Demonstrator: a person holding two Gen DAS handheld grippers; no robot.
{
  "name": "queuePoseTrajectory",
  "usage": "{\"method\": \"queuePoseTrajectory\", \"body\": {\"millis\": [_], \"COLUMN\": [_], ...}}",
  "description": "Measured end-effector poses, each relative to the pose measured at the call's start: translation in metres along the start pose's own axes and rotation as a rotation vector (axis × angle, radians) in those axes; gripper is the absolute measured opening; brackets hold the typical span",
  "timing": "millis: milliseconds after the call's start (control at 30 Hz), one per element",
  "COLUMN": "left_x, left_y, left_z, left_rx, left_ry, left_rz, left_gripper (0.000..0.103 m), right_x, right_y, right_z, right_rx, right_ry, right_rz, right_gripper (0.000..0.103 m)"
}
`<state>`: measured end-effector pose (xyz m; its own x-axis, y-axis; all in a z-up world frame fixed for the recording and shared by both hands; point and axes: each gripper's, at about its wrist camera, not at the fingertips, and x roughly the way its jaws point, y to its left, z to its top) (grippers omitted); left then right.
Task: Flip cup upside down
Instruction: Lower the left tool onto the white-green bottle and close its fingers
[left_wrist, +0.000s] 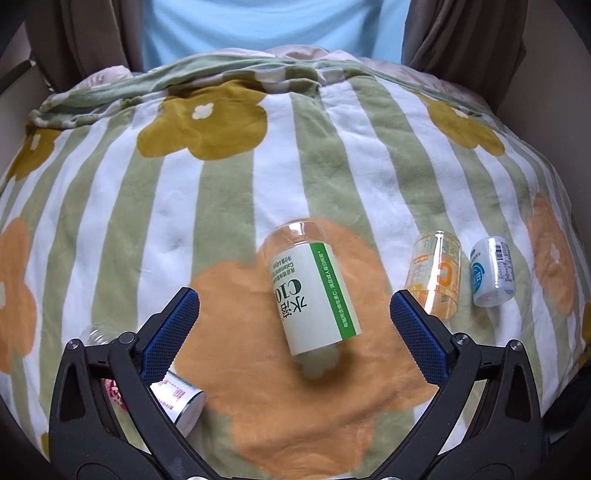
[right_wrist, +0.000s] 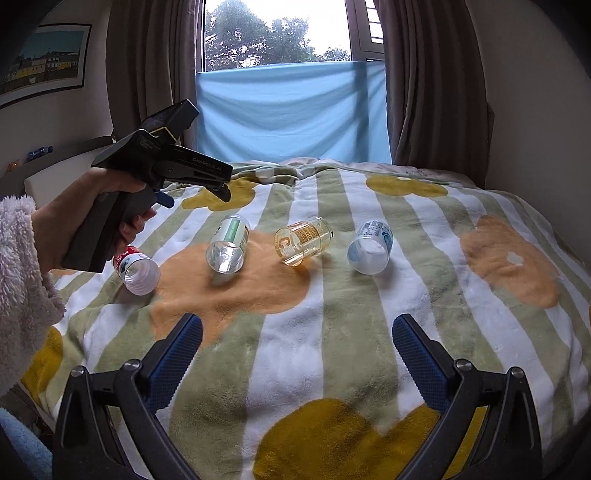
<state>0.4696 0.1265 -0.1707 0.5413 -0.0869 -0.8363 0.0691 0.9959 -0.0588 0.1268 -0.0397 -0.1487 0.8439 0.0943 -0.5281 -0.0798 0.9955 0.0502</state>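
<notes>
Left wrist view: left gripper (left_wrist: 294, 306) spread wide, holding nothing.
Green cup (left_wrist: 313, 288): on its side on the blanket (left_wrist: 110, 206), between the blue pads (left_wrist: 173, 332) but touching neither, clear end pointing away.
Orange cup (left_wrist: 436, 275): toppled, just beyond the right-hand pad.
Blue cup (left_wrist: 492, 271): beside the orange one.
Red cup (left_wrist: 177, 398): partly hidden behind the left-hand finger.
Right wrist view: right gripper (right_wrist: 297, 347) wide open, empty, well short of the cups.

Green-labelled clear cup (left_wrist: 313, 291) (on its side)
</notes>
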Motion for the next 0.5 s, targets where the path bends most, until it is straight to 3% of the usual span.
{"method": "queuePoseTrajectory", "body": {"millis": [133, 367, 433, 500], "left_x": [0.042, 0.085, 0.091, 0.097], "left_y": [0.002, 0.007, 0.007, 0.005], "left_z": [0.011, 0.018, 0.016, 0.013], "left_rx": [-0.068, -0.117, -0.117, -0.105], "left_ry": [0.077, 0.161, 0.180, 0.200], "left_rz": [-0.044, -0.035, -0.049, -0.051], "left_gripper": [0.103, 0.102, 0.096, 0.077], "right_x": [0.016, 0.036, 0.040, 0.042], "right_y": [-0.004, -0.004, -0.003, -0.003], "right_z": [-0.005, -0.012, -0.014, -0.015], "right_rx": [0.005, 0.002, -0.001, 0.003], "right_ry": [0.034, 0.074, 0.084, 0.088], "right_rz": [0.018, 0.036, 0.039, 0.043], "right_gripper": [0.103, 0.103, 0.103, 0.103]}}
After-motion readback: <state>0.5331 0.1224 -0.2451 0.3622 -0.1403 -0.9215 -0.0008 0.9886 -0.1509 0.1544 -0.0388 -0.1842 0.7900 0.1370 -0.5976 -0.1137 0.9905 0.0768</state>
